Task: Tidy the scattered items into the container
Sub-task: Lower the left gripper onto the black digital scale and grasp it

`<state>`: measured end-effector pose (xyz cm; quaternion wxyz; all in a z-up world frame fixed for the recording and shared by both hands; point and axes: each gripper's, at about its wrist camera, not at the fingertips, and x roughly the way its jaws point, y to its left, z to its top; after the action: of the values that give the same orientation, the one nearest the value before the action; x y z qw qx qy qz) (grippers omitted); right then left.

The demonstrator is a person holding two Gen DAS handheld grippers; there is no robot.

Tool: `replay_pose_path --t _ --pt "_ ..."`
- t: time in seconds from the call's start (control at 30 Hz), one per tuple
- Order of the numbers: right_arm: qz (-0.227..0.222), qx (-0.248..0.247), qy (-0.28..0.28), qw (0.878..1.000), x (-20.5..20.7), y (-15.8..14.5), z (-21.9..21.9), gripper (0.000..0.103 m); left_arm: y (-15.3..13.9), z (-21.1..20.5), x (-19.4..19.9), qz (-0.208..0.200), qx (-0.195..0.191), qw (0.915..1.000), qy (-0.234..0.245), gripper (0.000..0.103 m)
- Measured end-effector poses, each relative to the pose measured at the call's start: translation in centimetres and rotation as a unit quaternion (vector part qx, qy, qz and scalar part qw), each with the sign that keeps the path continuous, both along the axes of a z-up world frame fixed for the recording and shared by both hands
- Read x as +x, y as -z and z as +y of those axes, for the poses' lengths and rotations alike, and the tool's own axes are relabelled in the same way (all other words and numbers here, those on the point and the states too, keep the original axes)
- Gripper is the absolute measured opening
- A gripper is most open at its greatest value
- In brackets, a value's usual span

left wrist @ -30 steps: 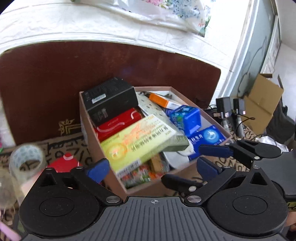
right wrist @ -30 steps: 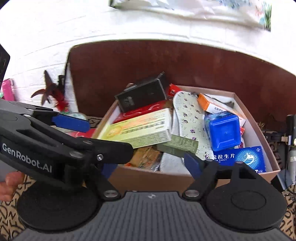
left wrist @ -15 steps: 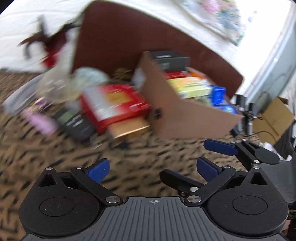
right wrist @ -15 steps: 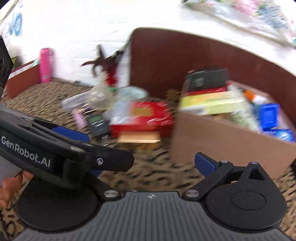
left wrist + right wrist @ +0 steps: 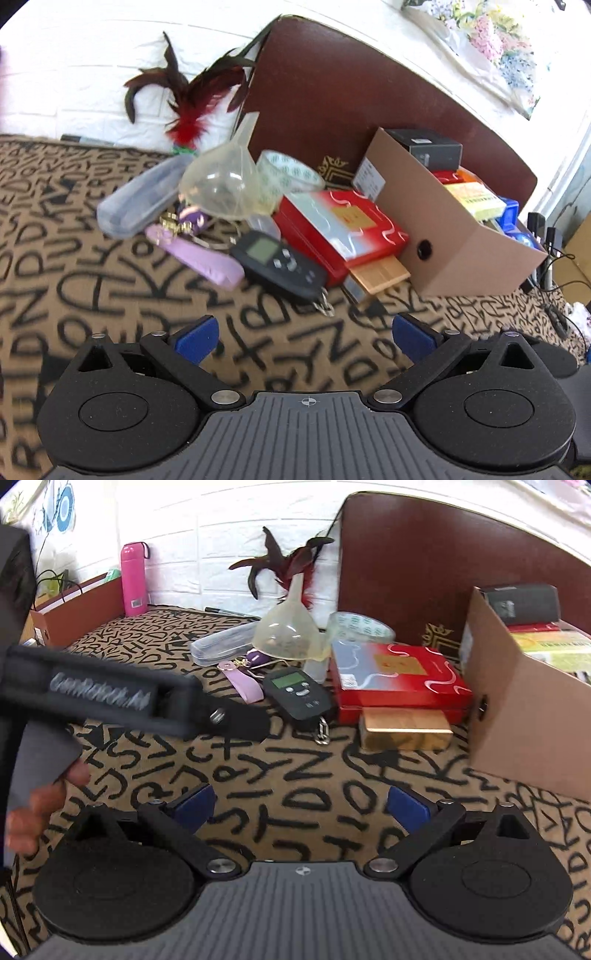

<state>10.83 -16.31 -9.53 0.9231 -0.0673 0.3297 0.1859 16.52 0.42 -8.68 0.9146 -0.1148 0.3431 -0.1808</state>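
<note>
Both tools, left tool (image 5: 304,334) and right tool (image 5: 301,805), gape wide and empty above the surface (image 5: 295,775). Scattered clutter, including a red box (image 5: 397,681), lies beside the cardboard box (image 5: 524,716) toward the surface's back edge.

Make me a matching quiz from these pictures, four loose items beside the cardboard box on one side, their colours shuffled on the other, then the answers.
Items
1. funnel
2. strap
3. flat tin
4. handheld scale

Colours
A. red
B. black
C. clear
D. lilac

Pairs: 1-C, 2-D, 3-A, 4-B
</note>
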Motion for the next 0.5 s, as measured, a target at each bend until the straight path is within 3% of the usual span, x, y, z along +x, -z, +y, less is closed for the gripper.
replay_pose_path --t 0.1,0.23,0.5 --pt "0.010 0.010 -0.005 1.000 1.3 0.6 0.6 0.091 0.4 0.1 2.3 -0.003 0.009 0.9999 0.009 0.103" --pt "0.032 0.021 -0.010 0.999 3.4 1.9 1.3 0.074 0.8 0.1 5.3 -0.011 0.024 0.9994 0.022 0.103" --pt "0.017 0.013 -0.004 1.000 6.9 2.8 2.0 0.066 2.4 -1.1 9.8 -0.006 0.042 0.9974 0.058 0.100"
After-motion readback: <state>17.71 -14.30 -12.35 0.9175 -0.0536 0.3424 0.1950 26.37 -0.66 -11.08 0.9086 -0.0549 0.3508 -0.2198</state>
